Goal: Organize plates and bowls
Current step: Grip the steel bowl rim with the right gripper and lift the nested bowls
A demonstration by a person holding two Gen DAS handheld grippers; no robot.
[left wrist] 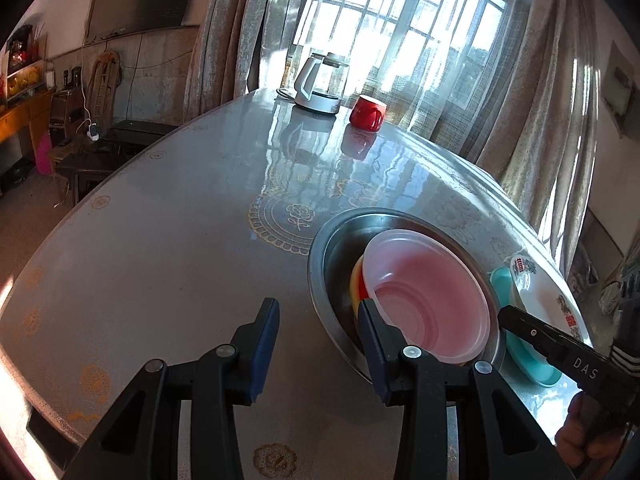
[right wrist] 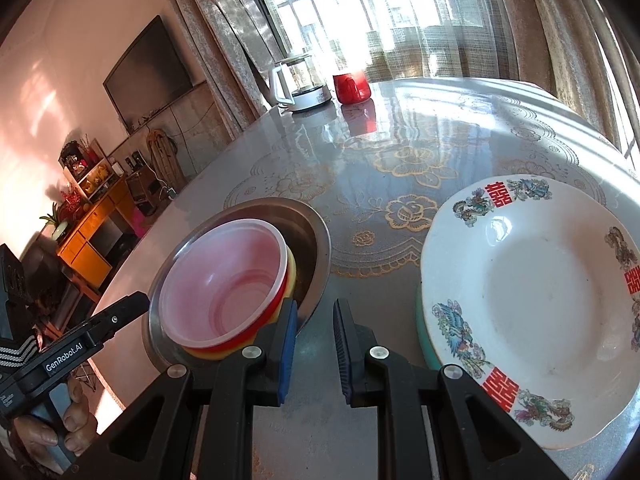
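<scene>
Because the left tool point(left wrist: 318, 350) hangs with its jaws apart and empty, one finger over the steel bowl point(left wrist: 320, 264) rim, a careless nudge could tip the loosely nested pink bowl point(left wrist: 430, 296) (it leans on red and yellow bowls beneath). Just right of that stack, the right tool point(right wrist: 316, 344) is nearly closed, gripping nothing. Further right sits the white plate point(right wrist: 532, 304) on a teal dish point(left wrist: 524, 356), overhanging it, so it might rock. Far ahead, a kettle point(left wrist: 320, 84) and red mug point(left wrist: 367, 112) stand clear on the tabletop point(left wrist: 160, 240).
</scene>
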